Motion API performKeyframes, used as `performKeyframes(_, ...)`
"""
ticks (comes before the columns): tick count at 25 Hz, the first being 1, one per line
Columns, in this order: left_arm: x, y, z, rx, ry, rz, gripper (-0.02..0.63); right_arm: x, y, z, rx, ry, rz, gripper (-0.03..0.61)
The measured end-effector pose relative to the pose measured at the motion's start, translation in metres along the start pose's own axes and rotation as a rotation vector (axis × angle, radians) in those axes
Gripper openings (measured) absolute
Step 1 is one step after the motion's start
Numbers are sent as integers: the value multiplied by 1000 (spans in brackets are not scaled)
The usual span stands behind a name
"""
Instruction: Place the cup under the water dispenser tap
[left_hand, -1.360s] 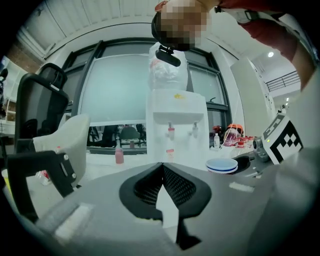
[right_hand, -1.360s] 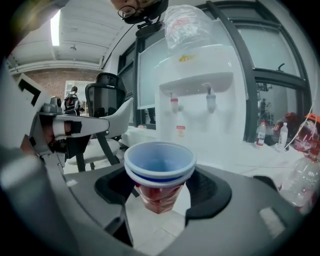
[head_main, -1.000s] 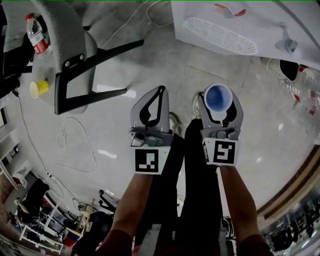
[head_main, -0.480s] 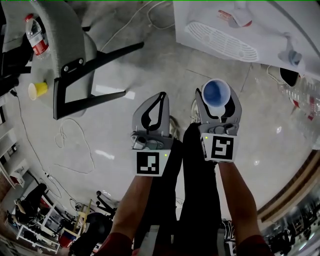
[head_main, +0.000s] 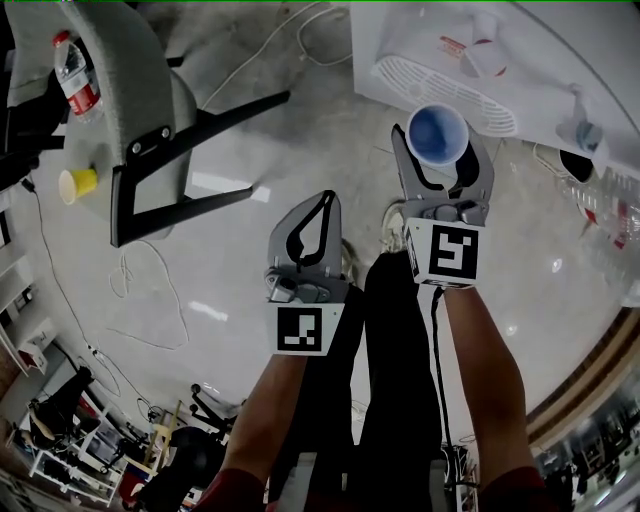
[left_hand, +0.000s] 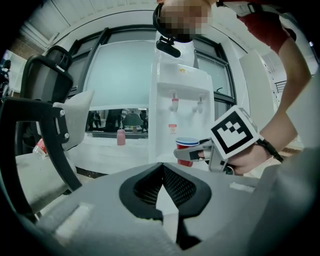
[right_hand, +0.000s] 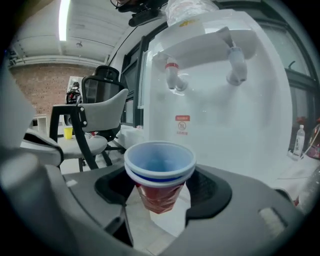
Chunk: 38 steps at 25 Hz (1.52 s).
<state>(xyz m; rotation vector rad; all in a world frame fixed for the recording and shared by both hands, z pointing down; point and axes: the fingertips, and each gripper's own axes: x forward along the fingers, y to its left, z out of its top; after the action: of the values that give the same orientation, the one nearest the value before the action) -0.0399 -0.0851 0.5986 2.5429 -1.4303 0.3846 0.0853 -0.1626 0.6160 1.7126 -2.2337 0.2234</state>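
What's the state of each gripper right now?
Left gripper: shut, nothing between the jaws.
Right gripper: shut on the cup.

Left tool (left_hand: 161, 167), bottom centre of frame: jaws together, tips meeting, nothing between them.

Centre frame, behind it: white water dispenser (left_hand: 181, 80), upright. Two taps on its front, red tap (left_hand: 174, 103) to the left and pale tap (left_hand: 200, 104) to the right.

Right of centre: right tool (left_hand: 186, 155) clamped on a red cup (left_hand: 187, 144) with a blue-and-white rim. The cup is upright and sits lower in the frame than both taps. Contact with the dispenser cannot be told.

Marker cube (left_hand: 234, 132) and hand (left_hand: 252, 157) lie further right.

Left edge: grey chair (left_hand: 47, 117). Pink bottle (left_hand: 121, 137) stands on the ledge (left_hand: 110, 152) behind.
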Motion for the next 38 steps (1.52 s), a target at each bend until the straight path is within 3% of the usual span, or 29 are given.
performKeyframes(7,-1,-10,-8,31,37,-34,-2,25,-18,6,40,1,-46,305)
performKeyframes(27,-2,-24,-13,45,49,-87,-2,50,-22,16,-6,-57,-92,318)
performKeyframes(38,-4,-19,-17,23,65,-68,-2,44,-25,-5,33,9,-110,373)
